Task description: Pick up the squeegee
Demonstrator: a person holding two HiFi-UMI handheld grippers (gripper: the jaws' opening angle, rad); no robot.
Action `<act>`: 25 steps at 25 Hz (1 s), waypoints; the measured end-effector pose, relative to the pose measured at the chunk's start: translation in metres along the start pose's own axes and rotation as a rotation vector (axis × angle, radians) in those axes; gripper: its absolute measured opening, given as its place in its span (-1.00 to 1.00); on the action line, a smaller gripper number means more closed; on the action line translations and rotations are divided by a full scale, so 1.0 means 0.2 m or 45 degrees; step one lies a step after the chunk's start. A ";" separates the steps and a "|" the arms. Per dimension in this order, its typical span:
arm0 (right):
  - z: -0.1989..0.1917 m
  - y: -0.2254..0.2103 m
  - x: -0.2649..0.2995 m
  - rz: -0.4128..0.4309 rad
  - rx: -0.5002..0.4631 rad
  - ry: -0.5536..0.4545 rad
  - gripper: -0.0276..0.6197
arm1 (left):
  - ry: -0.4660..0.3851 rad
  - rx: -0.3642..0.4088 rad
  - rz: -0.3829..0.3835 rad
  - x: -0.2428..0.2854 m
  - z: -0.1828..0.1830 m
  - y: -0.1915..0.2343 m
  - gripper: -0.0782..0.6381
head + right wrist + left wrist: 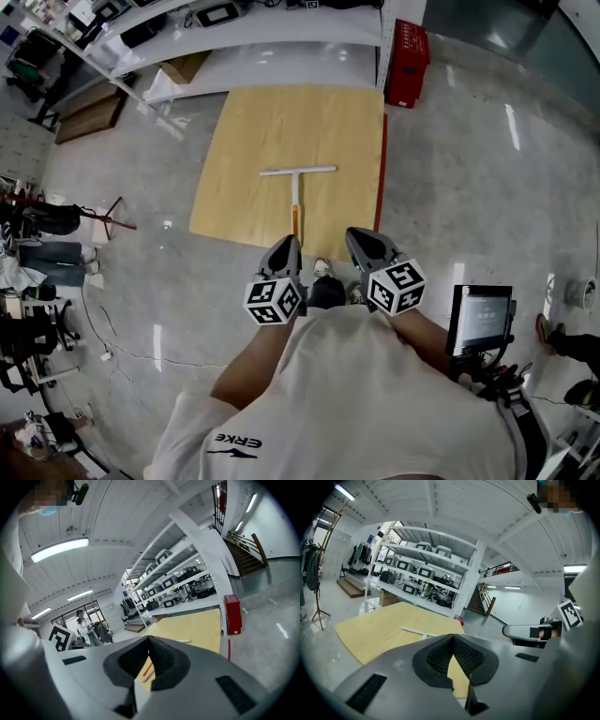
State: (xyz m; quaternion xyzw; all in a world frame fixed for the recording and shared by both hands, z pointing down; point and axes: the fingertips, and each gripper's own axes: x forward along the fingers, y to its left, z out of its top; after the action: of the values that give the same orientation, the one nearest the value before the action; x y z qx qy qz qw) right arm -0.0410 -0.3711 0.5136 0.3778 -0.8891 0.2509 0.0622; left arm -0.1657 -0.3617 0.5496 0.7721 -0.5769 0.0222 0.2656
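The squeegee [296, 187], a white T-shaped bar with an orange-tipped handle, lies flat on a light wooden board [272, 131] on the floor. Both grippers hang side by side over the board's near edge, short of the handle end and apart from it. My left gripper [284, 247] is shut and holds nothing. My right gripper [361, 242] also has its jaws together and is empty. The left gripper view shows the white bar [415, 631] beyond the closed tips [453, 637]. In the right gripper view the orange handle [147, 670] shows under the closed tips [149, 638].
White shelving [244, 37] with equipment runs behind the board, and a red box [407, 64] stands at its right end. A red line [382, 169] borders the board's right edge. A screen on a stand [480, 319] is at my right. A person [84, 625] stands far off.
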 end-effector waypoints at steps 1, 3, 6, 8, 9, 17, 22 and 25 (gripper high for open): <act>0.01 -0.02 0.04 -0.009 0.000 0.006 -0.90 | 0.008 0.002 0.005 0.04 0.01 0.04 -0.77; 0.03 -0.05 0.13 -0.022 0.002 0.020 -0.90 | 0.018 0.002 0.013 0.12 0.03 0.11 -0.77; 0.02 -0.12 0.20 -0.039 0.014 0.042 -0.90 | 0.042 0.004 0.016 0.24 0.01 0.17 -0.77; -0.01 -0.17 0.29 -0.049 0.024 0.062 -0.90 | 0.071 0.003 0.019 0.34 -0.02 0.24 -0.77; -0.02 -0.20 0.35 -0.053 0.029 0.071 -0.90 | 0.086 0.001 0.021 0.39 -0.03 0.29 -0.77; -0.04 -0.22 0.44 -0.090 0.058 0.115 -0.90 | 0.201 0.051 -0.004 0.54 -0.10 0.38 -0.77; -0.03 -0.24 0.45 -0.115 0.065 0.134 -0.90 | 0.269 0.070 0.004 0.61 -0.14 0.42 -0.77; -0.01 -0.26 0.45 -0.137 0.068 0.138 -0.90 | 0.298 0.074 0.003 0.66 -0.15 0.43 -0.72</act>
State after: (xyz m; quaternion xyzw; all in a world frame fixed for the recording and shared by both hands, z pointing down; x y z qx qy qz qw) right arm -0.0690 -0.4579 0.5637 0.4125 -0.8557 0.2909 0.1136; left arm -0.1908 -0.4818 0.6543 0.7709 -0.5420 0.1294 0.3086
